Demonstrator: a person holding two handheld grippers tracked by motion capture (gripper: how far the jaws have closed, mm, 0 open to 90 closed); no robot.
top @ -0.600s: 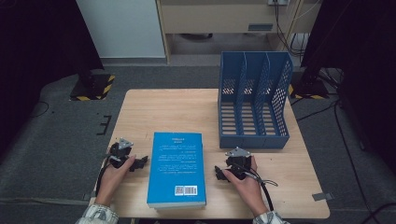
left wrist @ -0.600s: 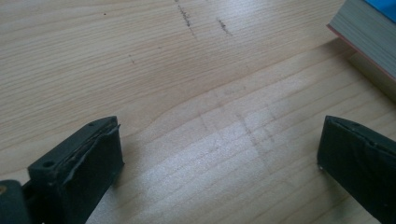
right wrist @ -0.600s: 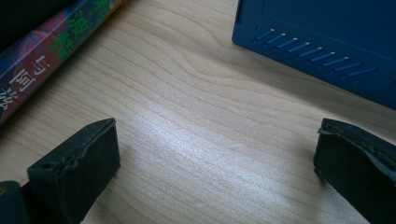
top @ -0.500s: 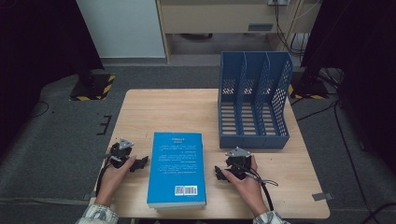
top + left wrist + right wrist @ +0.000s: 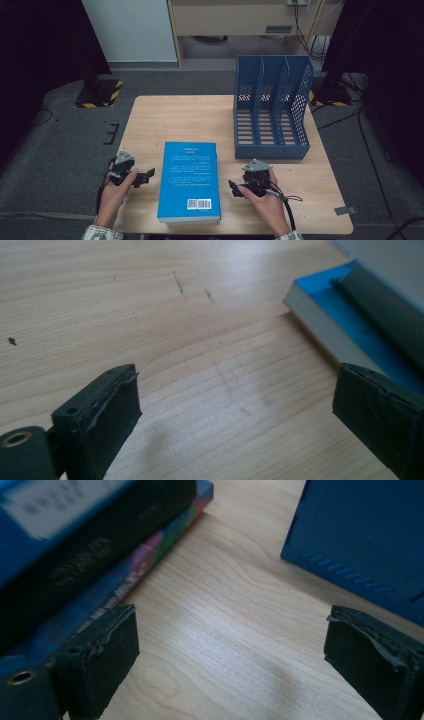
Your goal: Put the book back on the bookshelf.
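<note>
A stack of books with a blue cover on top [image 5: 189, 181] lies flat near the table's front edge. Just left of it my left gripper [image 5: 142, 176] rests low over the wood, jaws wide apart; its own view has the stack's page edges [image 5: 320, 320] at the right, bare wood between the pads [image 5: 107, 415]. On the stack's right side my right gripper [image 5: 235, 189] also stands open. The right gripper view has the book spines [image 5: 100, 555] at the left and the blue file rack [image 5: 365, 535] at the right.
The blue three-slot file rack [image 5: 272, 107] stands upright at the table's back right. The wooden table [image 5: 175, 120] has bare room behind the books. Cables trail from both grippers. Dark stands and cabinets surround the table on the grey floor.
</note>
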